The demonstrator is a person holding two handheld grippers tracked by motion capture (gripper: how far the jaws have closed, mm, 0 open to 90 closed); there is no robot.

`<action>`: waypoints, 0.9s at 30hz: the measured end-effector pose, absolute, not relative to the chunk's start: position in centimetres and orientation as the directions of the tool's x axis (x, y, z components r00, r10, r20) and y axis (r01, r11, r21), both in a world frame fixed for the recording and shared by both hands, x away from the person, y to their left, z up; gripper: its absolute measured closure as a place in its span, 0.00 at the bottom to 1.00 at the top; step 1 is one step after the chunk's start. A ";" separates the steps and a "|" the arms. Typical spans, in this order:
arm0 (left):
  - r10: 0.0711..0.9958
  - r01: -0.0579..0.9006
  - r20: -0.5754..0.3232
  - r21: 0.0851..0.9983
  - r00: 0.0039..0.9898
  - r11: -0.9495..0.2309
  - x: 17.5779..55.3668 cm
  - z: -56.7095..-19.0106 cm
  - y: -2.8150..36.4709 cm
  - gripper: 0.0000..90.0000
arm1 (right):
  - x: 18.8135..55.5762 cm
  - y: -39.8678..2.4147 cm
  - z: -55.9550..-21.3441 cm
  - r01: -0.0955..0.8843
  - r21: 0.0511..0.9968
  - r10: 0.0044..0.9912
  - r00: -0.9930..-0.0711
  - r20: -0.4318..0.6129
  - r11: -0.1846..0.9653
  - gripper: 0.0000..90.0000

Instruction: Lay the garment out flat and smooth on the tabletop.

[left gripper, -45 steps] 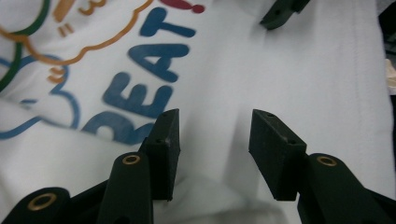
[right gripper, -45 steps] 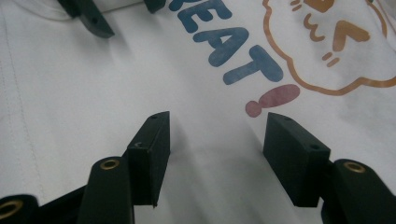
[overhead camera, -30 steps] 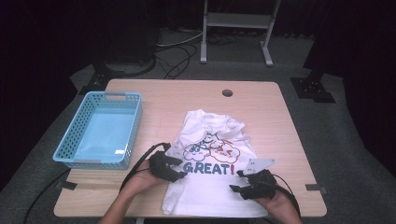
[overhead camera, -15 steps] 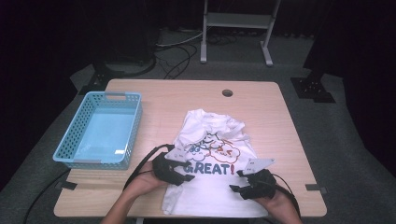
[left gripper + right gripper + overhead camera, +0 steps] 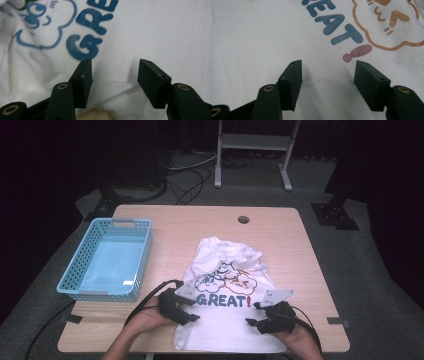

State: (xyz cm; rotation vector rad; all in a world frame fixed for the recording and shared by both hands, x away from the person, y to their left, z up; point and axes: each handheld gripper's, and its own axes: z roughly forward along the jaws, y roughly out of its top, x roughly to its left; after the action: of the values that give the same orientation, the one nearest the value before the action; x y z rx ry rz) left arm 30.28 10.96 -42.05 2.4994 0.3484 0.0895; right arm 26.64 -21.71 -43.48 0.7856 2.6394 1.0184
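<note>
White T-shirt [image 5: 227,295] lies flat on the desk [image 5: 280,230], right of centre, hem toward the person, collar end bunched toward the far side. Print faces up: blue and orange cloud figures above the word "GREAT!" in blue with a red exclamation mark.

Left hand-held gripper [image 5: 184,306] sits at the shirt's near left edge, held by the left hand [image 5: 150,317], cable [image 5: 150,295] looping off to the left. In the left gripper view the left hand-held gripper [image 5: 113,75] has its jaws spread wide, nothing between them; a raised fold of white cloth lies just under the jaws, and a sliver of bare desk shows below it. The blue letters "GRE" are ahead and left of the jaws.

Right hand-held gripper [image 5: 260,319] rests on the shirt's near right part, below the "!" of the print, held by the right hand [image 5: 297,337]; a grey plate [image 5: 275,296] sits on top of it. In the right gripper view the right hand-held gripper [image 5: 328,75] is likewise wide open, jaws over flat cloth, not pinching any; the red exclamation mark lies just ahead between them.

Blue basket [image 5: 86,265] stands on the desk's left side, well apart from the shirt. A round hole [image 5: 243,219] is in the desktop near the far edge.
</note>
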 end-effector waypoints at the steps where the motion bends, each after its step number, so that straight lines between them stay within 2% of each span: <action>1: 0.280 0.235 -0.011 0.577 0.960 -0.782 30.3 -42.0 11.4 0.50 | 26.6 -21.7 -43.5 0.405 0.672 0.547 -0.837 0.000 0.620 0.43; 9: 0.367 0.284 0.031 0.574 0.930 -0.768 30.5 -41.2 15.0 0.50 | 26.6 -21.7 -43.5 0.407 0.671 0.548 -0.837 0.001 0.620 0.43; 13: 0.386 0.292 0.018 0.621 0.922 -0.727 30.5 -40.4 16.0 0.49 | 26.7 -21.6 -43.4 0.407 0.668 0.547 -0.837 0.000 0.623 0.43; 21: 0.318 0.251 -0.023 0.672 0.948 -0.697 30.0 -40.5 14.5 0.47 | 26.7 -21.5 -43.4 0.410 0.664 0.550 -0.835 -0.001 0.625 0.41; 27: 0.288 0.239 -0.027 0.636 0.957 -0.734 29.8 -42.2 13.2 0.46 | 26.8 -21.6 -43.4 0.408 0.663 0.546 -0.837 -0.002 0.628 0.37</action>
State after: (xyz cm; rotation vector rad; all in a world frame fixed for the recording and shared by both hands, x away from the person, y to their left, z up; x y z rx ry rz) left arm 29.78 13.18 -42.22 2.4258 0.3698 0.0952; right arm 26.77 -21.64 -43.45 0.7860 2.6466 1.0025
